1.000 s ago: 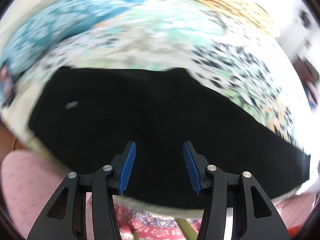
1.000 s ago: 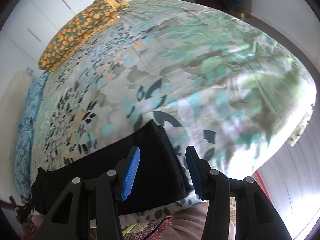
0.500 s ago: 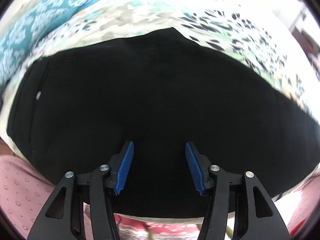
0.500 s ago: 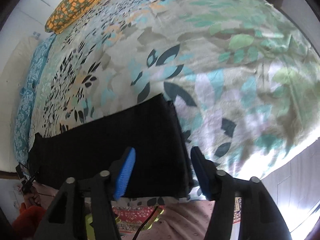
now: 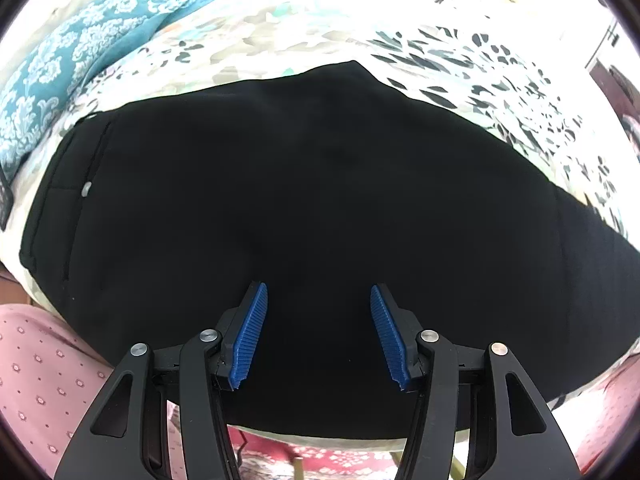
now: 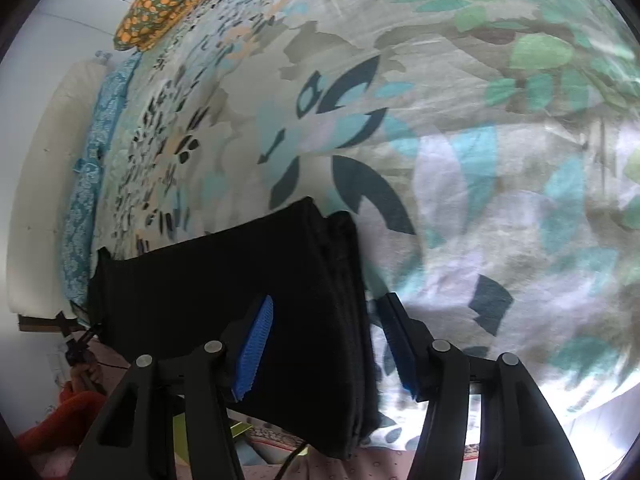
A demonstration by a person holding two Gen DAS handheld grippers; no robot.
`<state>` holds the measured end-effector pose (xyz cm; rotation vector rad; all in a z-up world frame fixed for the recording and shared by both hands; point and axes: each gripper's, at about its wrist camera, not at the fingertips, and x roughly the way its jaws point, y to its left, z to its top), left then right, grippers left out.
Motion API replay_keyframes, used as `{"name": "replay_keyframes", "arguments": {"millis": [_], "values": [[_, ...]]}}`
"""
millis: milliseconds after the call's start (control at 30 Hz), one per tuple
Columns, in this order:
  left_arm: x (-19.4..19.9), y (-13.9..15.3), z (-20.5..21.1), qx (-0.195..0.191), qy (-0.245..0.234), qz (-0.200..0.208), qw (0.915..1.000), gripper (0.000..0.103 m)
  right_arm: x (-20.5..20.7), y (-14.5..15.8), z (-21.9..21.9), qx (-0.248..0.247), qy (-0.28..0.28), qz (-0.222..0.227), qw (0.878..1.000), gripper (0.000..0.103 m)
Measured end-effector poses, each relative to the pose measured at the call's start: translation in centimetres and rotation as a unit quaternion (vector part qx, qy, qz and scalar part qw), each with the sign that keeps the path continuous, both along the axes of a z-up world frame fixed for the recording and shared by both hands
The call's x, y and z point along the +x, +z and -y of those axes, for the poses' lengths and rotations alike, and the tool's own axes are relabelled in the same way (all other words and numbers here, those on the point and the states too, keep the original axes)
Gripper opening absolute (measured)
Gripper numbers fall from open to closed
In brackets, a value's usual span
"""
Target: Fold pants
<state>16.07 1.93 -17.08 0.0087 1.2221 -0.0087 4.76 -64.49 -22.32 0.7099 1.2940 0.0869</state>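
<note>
Both grippers, left [image 5: 318, 330] and right [image 6: 326, 344], gape empty over the pants [image 5: 300, 220]; a shallow pinch may separate stacked hem layers.

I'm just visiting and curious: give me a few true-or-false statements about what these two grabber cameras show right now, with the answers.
1. The pants are black. True.
2. The left gripper is clamped shut on the fabric. False: its jaws are spread, with nothing between them.
3. The pants lie on a floral bedspread. True.
4. The right gripper is at the waistband end. False: it straddles the hem end; the waistband button shows in the left view.
5. An orange-patterned pillow lies at the far end of the bed. True.
</note>
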Motion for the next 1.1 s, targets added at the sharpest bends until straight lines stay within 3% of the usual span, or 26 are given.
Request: {"name": "replay_keyframes", "arguments": {"millis": [167,200,233,433,567,833,933,1100], "values": [[0.1,-0.1,0.1,0.001,0.001,0.000,1.0000,0.057,0.7,-0.7,-0.5,-0.022,0.004,-0.036,0.999,0.034],[0.2,-0.1,0.1,0.002,0.001,0.000,1.0000,0.057,0.7,-0.6,-0.6,-0.020,0.004,-0.035,0.999,0.028],[0.2,-0.1,0.1,0.002,0.001,0.000,1.0000,0.057,0.6,-0.4,-0.8,-0.003,0.000,-0.027,1.000,0.013],[0.3,0.1,-0.4,-0.016,0.011,-0.002,0.9998,0.057,-1.0,3.3,-3.2,0.057,-0.029,0.040,0.997,0.013],[0.5,0.3,-0.7,-0.032,0.020,-0.001,0.9993,0.057,-1.8,6.6,-6.5,0.139,-0.044,0.112,0.983,0.013],[0.5,0.9,-1.8,-0.063,0.036,0.007,0.9973,0.057,3.5,9.1,-20.4,0.287,-0.011,0.170,0.943,0.013],[0.4,1.2,-2.6,-0.079,0.042,0.011,0.9959,0.057,7.1,8.5,-26.8,0.325,0.014,0.168,0.930,0.013],[0.3,1.6,-3.8,-0.096,0.056,0.022,0.9936,0.058,12.6,6.3,-37.1,0.355,0.049,0.142,0.923,0.013]]}}
